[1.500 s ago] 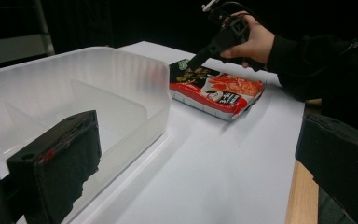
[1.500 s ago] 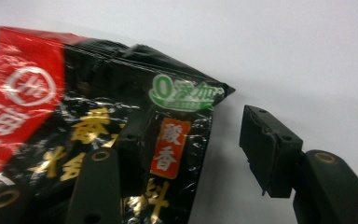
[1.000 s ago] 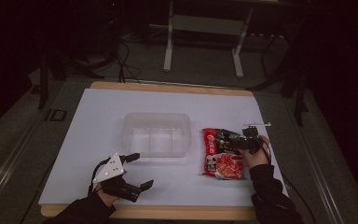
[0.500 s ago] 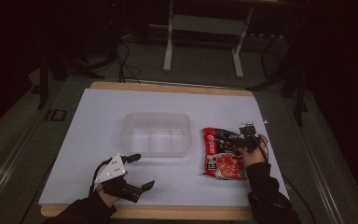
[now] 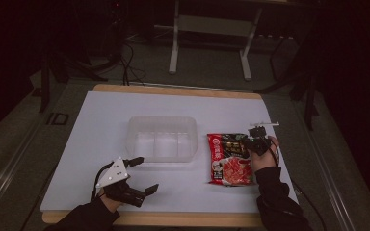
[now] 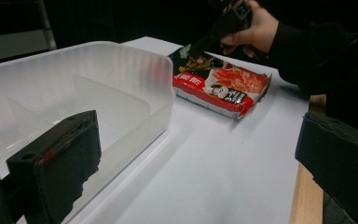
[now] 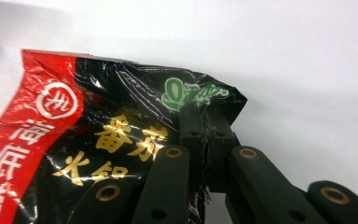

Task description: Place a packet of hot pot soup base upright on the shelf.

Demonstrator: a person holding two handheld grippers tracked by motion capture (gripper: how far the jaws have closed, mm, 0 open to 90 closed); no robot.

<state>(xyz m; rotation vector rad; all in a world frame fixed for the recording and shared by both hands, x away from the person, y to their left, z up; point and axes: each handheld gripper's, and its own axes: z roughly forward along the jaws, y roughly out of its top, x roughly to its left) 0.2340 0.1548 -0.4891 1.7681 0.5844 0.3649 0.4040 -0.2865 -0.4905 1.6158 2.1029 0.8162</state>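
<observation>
A red and black snack packet (image 5: 229, 159) lies on the white table right of a clear plastic bin (image 5: 161, 138). My right gripper (image 5: 248, 143) is shut on the packet's far black edge (image 7: 200, 100), its jaws pinched together over the foil. The packet (image 6: 221, 86) looks slightly lifted at that end. My left gripper (image 5: 142, 174) rests near the table's front left with its jaws wide apart and nothing between them. One of its fingers (image 6: 58, 161) stands close to the bin's wall (image 6: 161, 93).
The white sheet (image 5: 101, 120) covers a wooden table whose front edge (image 5: 173, 219) runs just below both hands. A metal stand (image 5: 209, 29) and cables sit on the dark floor behind the table.
Almost nothing has moved. The left gripper has shifted slightly toward the bin; the right gripper keeps its hold on the packet.
</observation>
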